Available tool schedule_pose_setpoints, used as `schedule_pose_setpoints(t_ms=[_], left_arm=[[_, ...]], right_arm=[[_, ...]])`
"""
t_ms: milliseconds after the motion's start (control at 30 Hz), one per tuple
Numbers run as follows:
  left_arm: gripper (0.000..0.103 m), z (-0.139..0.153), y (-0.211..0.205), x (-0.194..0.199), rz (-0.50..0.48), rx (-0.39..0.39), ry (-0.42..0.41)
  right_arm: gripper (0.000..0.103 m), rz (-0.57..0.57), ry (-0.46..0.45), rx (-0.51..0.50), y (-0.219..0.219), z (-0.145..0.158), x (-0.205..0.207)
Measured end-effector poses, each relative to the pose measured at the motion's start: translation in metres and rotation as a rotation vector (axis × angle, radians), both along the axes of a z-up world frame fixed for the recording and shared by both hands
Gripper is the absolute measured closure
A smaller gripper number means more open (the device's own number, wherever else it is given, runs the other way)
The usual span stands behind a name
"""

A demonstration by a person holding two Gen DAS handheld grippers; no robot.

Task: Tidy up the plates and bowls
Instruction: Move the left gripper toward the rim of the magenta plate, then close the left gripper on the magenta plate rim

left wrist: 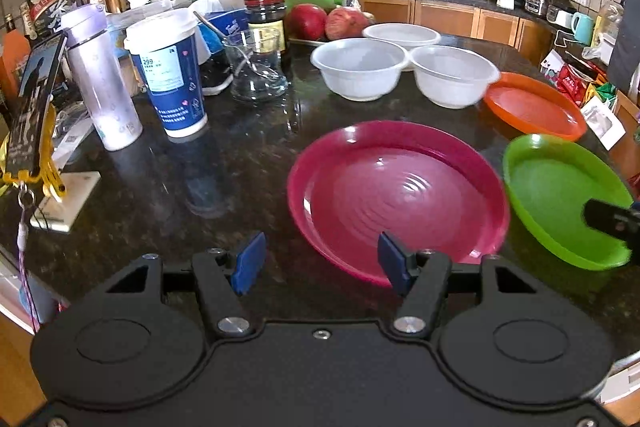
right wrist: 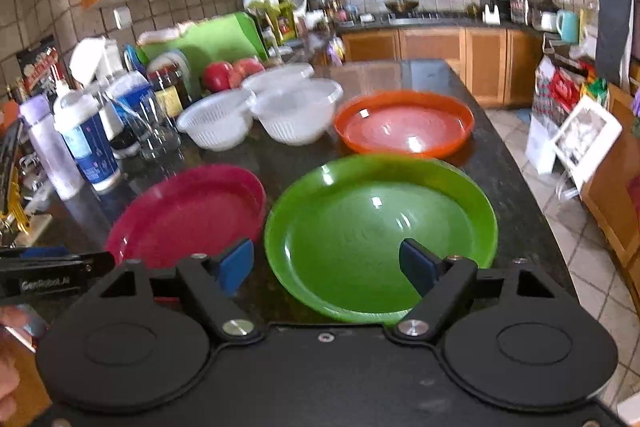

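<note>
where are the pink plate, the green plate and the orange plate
pink plate (left wrist: 396,195): left wrist view, centre of its ridged well
green plate (right wrist: 372,227): right wrist view, middle of its well
orange plate (right wrist: 404,125): right wrist view, middle of its well

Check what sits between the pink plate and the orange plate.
Only bare dark counter. In the right wrist view the pink plate and orange plate are apart, with the green plate beside that gap, not in it.
</note>
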State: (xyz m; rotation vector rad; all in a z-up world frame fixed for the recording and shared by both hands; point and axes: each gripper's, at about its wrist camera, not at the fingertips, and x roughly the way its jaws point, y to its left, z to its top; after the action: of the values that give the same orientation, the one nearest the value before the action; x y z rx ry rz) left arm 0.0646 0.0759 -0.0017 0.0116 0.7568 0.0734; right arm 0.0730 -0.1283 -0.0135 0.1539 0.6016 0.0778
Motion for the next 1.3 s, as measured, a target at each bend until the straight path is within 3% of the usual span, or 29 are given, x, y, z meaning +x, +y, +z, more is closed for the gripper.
schedule_pose_setpoints(t_ms=[100,367,533,767,1000,1300], left_arm=[[0.038,0.0,0.016,0.013,-0.021,0.007,0.011],[0.044,-0.003,0.036,0.05,-0.166,0.056,0.04],[0.046,-0.009,0.044,0.073,-0.288,0.049,0.086],[0.053,-0.016,0.05,0.099,-0.391,0.029,0.145],[0.06,-0.022,0.053,0.119,-0.405,-0.012,0.219],[0.06,-0.02,0.041,0.13,-0.376,0.0,0.226]], right_arm=[[0.018,0.005,-0.037,0.034,0.012,0.007,0.001],[0.021,-0.016,0.007,0.077,0.05,0.006,0.018],[0.052,-0.037,0.137,0.106,0.072,-0.007,0.03],[0.055,-0.143,0.221,0.088,0.092,-0.022,0.037],[0.062,-0.162,0.254,0.092,0.088,-0.027,0.055],[0.064,-0.092,0.266,0.08,0.081,-0.028,0.081]])
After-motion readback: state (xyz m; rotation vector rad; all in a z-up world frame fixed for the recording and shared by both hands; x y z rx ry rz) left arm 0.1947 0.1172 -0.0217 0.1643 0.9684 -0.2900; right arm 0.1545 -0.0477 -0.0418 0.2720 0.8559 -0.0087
